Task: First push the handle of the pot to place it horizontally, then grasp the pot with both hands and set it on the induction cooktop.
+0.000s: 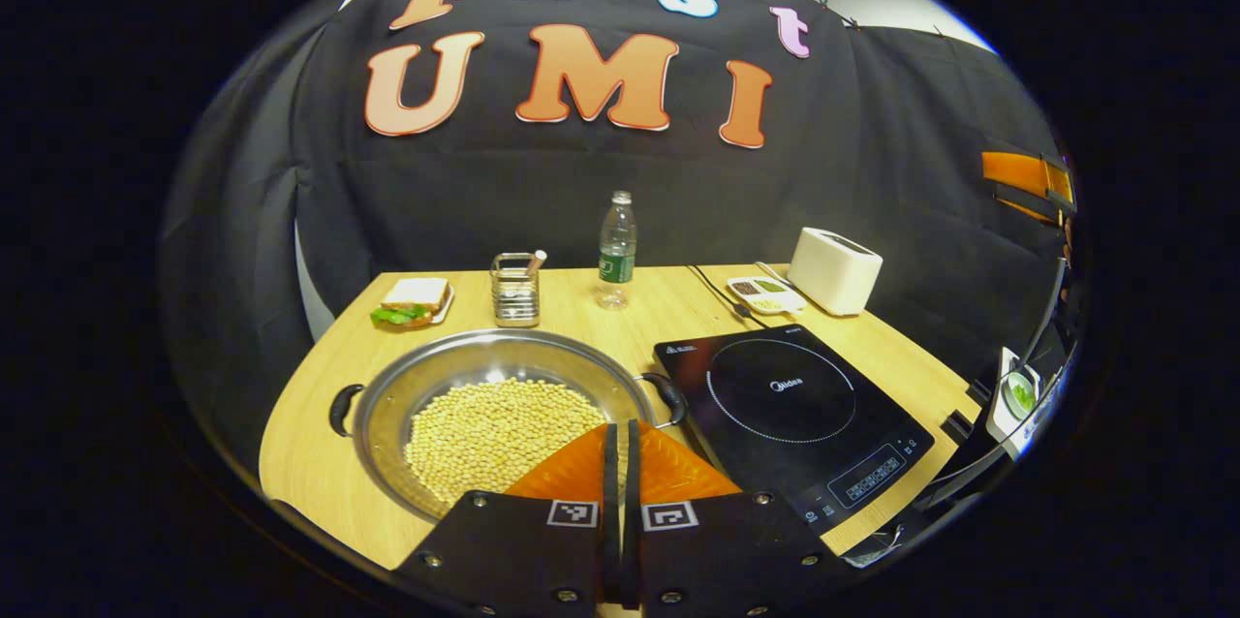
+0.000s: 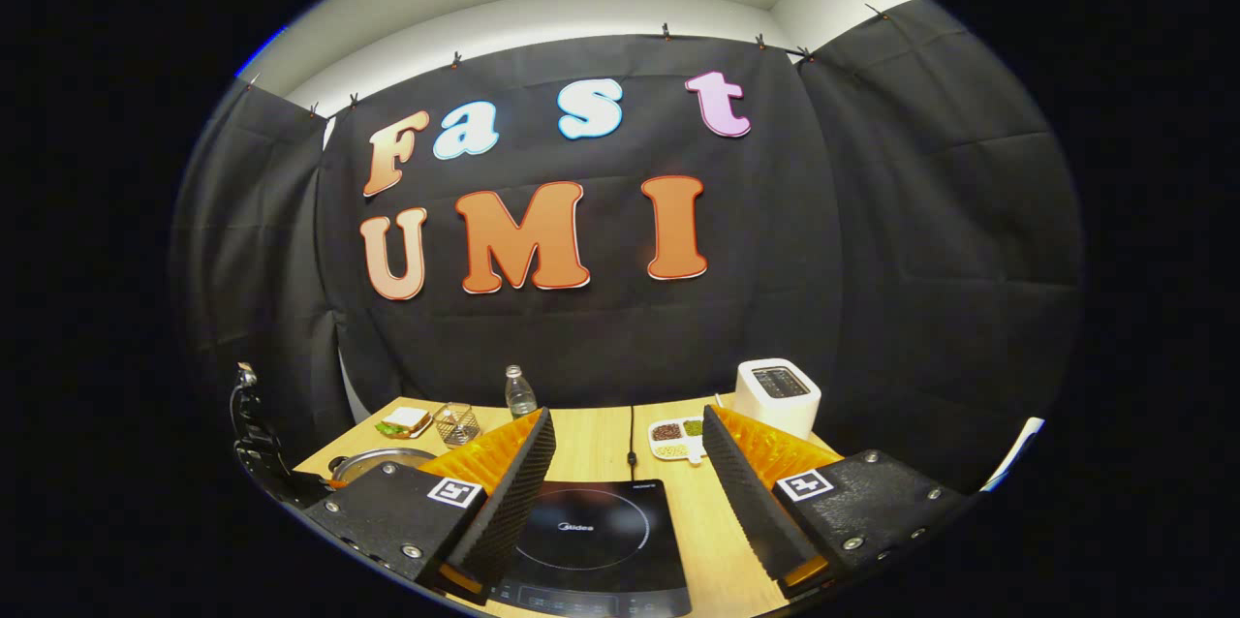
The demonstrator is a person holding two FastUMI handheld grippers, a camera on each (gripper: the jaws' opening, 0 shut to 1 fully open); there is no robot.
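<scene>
Two black handles stick out from the pot (image 1: 484,405), one toward the left edge of the desk (image 1: 678,308) and one toward the induction cooktop (image 1: 794,405), which lies just beside it on the right. The pot rests on the desk near the front left corner and holds a layer of pale beans (image 1: 499,434). The left hand-held gripper (image 1: 620,458) hovers over the pot's near rim with its fingers clenched together on nothing. The right hand-held gripper (image 2: 628,478) is released, its fingers spread wide above the cooktop. Along the back edge stand a sandwich on a plate (image 1: 415,300), a metal holder (image 1: 514,289), a water bottle (image 1: 617,250), a divided dish (image 1: 765,293) and a white toaster (image 1: 835,269).
</scene>
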